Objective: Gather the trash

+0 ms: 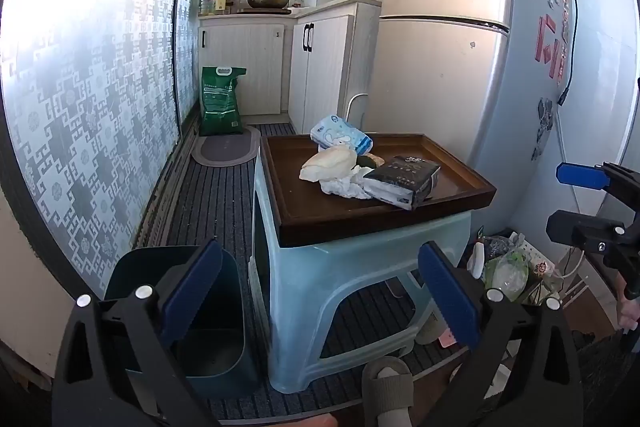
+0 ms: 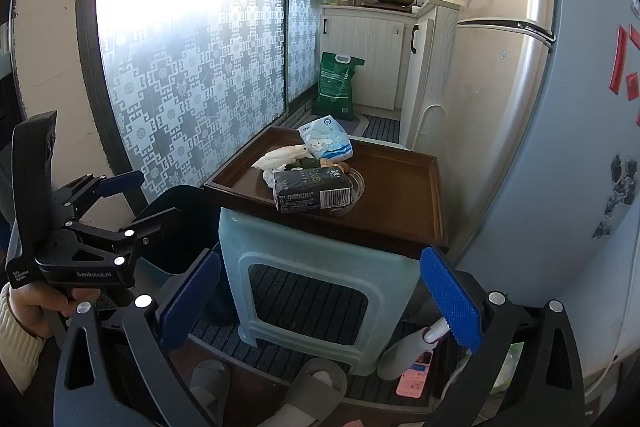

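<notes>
A brown tray [image 1: 312, 215] [image 2: 404, 211] lies on a pale blue plastic stool [image 1: 340, 291] [image 2: 320, 259]. On it sit a dark tissue pack [image 1: 404, 183] [image 2: 314, 193], a white-blue tissue pack [image 1: 340, 137] [image 2: 326, 141], crumpled white paper [image 1: 344, 185] and a pale wrapper [image 1: 328, 163] [image 2: 284, 155]. A dark teal bin [image 1: 212, 339] [image 2: 180, 223] stands left of the stool. My left gripper [image 1: 320, 291] [image 2: 132, 199] is open and empty, below the tray. My right gripper [image 2: 320, 303] [image 1: 568, 199] is open and empty, in front of the stool.
A fridge [image 1: 460, 27] [image 2: 560, 107] stands right of the stool. A patterned glass door [image 1: 100, 99] [image 2: 192, 67] runs along the left. A green bag [image 1: 220, 103] [image 2: 336, 83] leans by white cabinets. Bags and clutter [image 1: 508, 267] lie at the fridge's foot. Slippered feet [image 2: 316, 387] are below.
</notes>
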A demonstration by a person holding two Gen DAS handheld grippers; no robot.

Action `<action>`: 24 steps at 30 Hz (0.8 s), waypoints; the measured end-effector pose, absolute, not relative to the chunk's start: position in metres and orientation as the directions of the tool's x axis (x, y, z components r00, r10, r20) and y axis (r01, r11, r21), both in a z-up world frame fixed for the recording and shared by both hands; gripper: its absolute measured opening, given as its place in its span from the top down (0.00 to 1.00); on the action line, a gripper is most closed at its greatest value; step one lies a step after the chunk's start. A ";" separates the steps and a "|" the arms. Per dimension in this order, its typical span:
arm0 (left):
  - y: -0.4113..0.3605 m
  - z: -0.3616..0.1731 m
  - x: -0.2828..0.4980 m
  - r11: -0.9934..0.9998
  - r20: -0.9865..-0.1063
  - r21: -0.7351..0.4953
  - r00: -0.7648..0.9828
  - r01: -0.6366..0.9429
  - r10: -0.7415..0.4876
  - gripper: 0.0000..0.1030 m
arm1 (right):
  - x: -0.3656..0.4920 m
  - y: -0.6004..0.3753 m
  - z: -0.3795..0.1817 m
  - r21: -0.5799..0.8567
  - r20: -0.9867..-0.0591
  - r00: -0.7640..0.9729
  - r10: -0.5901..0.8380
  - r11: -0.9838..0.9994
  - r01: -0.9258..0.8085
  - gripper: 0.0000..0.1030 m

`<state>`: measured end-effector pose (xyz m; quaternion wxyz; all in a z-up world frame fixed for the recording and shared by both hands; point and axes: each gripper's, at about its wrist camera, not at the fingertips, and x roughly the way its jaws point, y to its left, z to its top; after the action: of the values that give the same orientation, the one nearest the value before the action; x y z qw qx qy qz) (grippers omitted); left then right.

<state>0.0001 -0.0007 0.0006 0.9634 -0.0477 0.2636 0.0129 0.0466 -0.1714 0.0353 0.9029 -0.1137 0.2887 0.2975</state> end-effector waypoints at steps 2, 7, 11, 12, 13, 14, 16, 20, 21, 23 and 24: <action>-0.001 0.001 0.000 0.996 -0.510 -0.081 0.860 -0.047 -0.001 0.03 | 0.046 -0.171 0.035 -0.034 -0.589 0.656 0.472 0.797 -0.603 0.02; -0.004 0.000 0.001 0.996 -0.512 -0.073 0.859 -0.043 0.000 0.03 | 0.046 -0.171 0.035 -0.034 -0.589 0.656 0.471 0.797 -0.603 0.02; -0.005 -0.001 0.001 0.996 -0.511 -0.073 0.860 -0.043 0.000 0.03 | 0.046 -0.171 0.035 -0.034 -0.590 0.656 0.471 0.797 -0.603 0.02; -0.005 0.000 0.001 0.996 -0.510 -0.072 0.860 -0.044 0.001 0.03 | 0.046 -0.171 0.035 -0.034 -0.590 0.656 0.471 0.797 -0.602 0.02; -0.005 0.000 0.001 0.996 -0.510 -0.073 0.860 -0.044 0.001 0.03 | 0.046 -0.171 0.035 -0.035 -0.590 0.657 0.470 0.798 -0.602 0.02; -0.005 0.000 0.001 0.996 -0.510 -0.073 0.860 -0.044 0.000 0.03 | 0.046 -0.171 0.035 -0.035 -0.590 0.657 0.470 0.798 -0.602 0.02; -0.005 0.000 0.001 0.996 -0.511 -0.073 0.860 -0.044 0.001 0.03 | 0.046 -0.171 0.035 -0.035 -0.590 0.657 0.470 0.797 -0.602 0.02; -0.005 0.000 0.001 0.996 -0.510 -0.072 0.860 -0.045 0.001 0.03 | 0.046 -0.171 0.035 -0.035 -0.590 0.657 0.470 0.798 -0.602 0.02; -0.005 0.000 0.001 0.996 -0.511 -0.072 0.860 -0.044 0.001 0.03 | 0.046 -0.171 0.035 -0.035 -0.590 0.657 0.470 0.798 -0.602 0.02; -0.005 0.000 0.001 0.996 -0.510 -0.073 0.860 -0.044 0.000 0.03 | 0.046 -0.171 0.035 -0.034 -0.591 0.656 0.470 0.797 -0.603 0.02; -0.005 0.000 0.001 0.996 -0.510 -0.072 0.860 -0.043 0.000 0.03 | 0.046 -0.171 0.035 -0.035 -0.591 0.656 0.470 0.797 -0.602 0.02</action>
<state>0.0012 -0.0053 -0.0004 0.9635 -0.0405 0.2644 0.0113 0.0464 -0.1705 0.0347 0.9027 -0.1148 0.2894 0.2969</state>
